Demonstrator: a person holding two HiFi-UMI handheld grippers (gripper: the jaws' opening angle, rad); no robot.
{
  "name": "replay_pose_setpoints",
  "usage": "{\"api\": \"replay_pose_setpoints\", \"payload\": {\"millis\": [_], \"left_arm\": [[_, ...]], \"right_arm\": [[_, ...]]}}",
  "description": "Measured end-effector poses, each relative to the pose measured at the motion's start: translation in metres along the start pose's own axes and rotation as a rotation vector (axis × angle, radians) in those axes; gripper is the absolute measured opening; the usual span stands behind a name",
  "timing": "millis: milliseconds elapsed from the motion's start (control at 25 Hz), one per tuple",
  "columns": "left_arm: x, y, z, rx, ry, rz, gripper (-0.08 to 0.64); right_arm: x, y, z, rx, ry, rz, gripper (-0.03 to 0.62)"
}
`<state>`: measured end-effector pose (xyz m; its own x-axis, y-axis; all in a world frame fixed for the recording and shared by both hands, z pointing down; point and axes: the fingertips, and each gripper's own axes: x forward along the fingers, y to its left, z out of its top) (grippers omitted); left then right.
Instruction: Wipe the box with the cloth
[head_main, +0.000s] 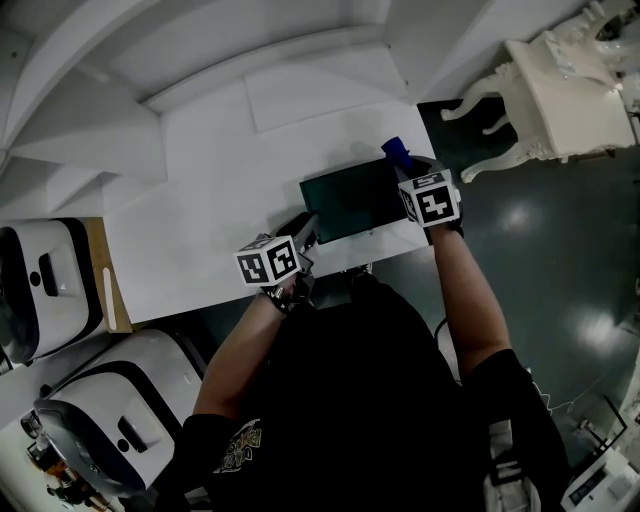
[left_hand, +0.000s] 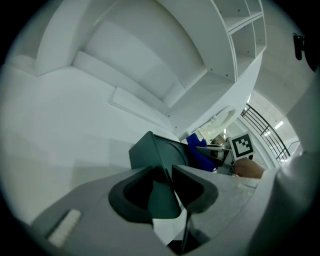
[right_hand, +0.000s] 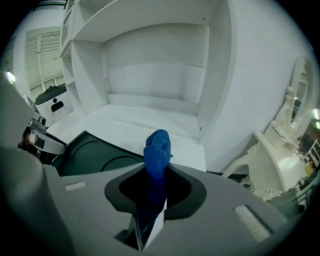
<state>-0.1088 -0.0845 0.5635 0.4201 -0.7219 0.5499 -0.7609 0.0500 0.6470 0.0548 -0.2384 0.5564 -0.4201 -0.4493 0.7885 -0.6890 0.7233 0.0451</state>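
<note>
A dark green box (head_main: 350, 200) lies on the white table (head_main: 200, 200) near its front right corner. My left gripper (head_main: 303, 235) is shut on the box's near left edge; in the left gripper view the box (left_hand: 156, 149) wall runs between the jaws of that gripper (left_hand: 167, 172). My right gripper (head_main: 405, 170) is at the box's right end, shut on a blue cloth (head_main: 396, 152). In the right gripper view the cloth (right_hand: 158, 150) stands bunched up out of the right gripper (right_hand: 156, 175), just right of the box (right_hand: 95, 156).
White shelving curves behind the table (right_hand: 150, 80). An ornate white piece of furniture (head_main: 560, 90) stands on the dark floor at the right. White and black machines (head_main: 50, 290) sit at the left. The table's front edge runs just below the box.
</note>
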Motion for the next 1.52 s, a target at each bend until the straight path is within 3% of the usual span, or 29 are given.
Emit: {"api": "replay_pose_setpoints", "payload": {"millis": [480,1000,1240,1520], "left_arm": [[0.001,-0.001,0.0,0.016,0.002,0.008,0.124],[0.0,0.003,0.0,0.024,0.003,-0.018,0.126],[0.0,0.003,0.0,0.013,0.024,-0.037,0.127],[0.002,0.001,-0.005,-0.003,0.047,-0.073,0.13]], "right_arm": [[-0.005,0.008,0.0,0.054,-0.027,-0.009,0.097],[-0.029,0.131,-0.004,0.037,-0.058,0.152,0.097],[-0.035,0.174,-0.006,0.079,-0.057,0.212,0.097],[-0.038,0.217,-0.016,0.195,-0.038,0.299,0.097]]}}
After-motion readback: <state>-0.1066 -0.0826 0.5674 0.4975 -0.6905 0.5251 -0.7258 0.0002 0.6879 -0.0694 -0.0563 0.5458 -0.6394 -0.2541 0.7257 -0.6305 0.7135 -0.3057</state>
